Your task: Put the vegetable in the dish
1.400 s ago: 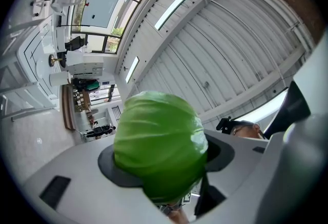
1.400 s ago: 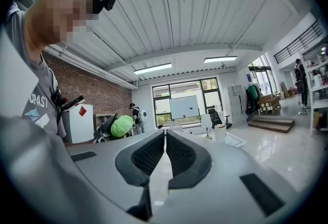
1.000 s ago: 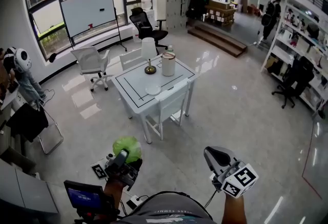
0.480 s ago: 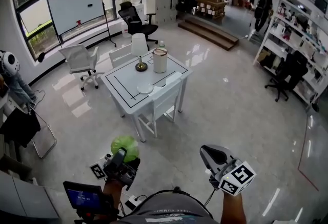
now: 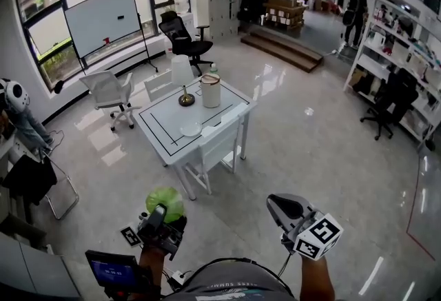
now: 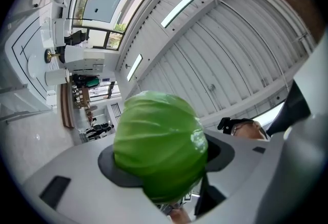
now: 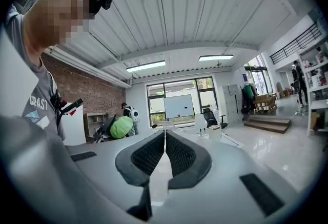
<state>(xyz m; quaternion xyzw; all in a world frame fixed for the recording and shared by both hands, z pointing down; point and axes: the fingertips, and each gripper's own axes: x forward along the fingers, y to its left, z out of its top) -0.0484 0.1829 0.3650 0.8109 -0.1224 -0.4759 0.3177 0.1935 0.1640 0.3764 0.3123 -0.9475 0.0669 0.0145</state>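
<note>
One green, round, leafy vegetable (image 6: 159, 151) is on record, and it sits in the left gripper (image 5: 162, 221), low in the head view and close to the person's body. The dark pads (image 6: 110, 166) press on it from both sides at a middling spread, so it is held, not loose. It reads as near-spherical, with no long axis to align.

One white, round, shallow dish (image 5: 191, 129) lies on the near part of the white rectangular table (image 5: 165, 120) with black border lines. The governing relation is this: the dish lies straight ahead of the carried vegetable and slightly to its right, well apart, with open floor and a white chair (image 5: 215, 150) at the table's near edge between them. The left gripper is both the loaded one and the nearer to the dish, so in my judgement the approach and the release fall to it alone.

One right gripper (image 7: 165, 154) hangs at the lower right of the head view — its ribbed dark jaws are pressed together along their length with nothing between them.

Count: two grippers, one vegetable, one dish, one table. No vegetable is in the dish yet; the carrying stage is judged under way.
</note>
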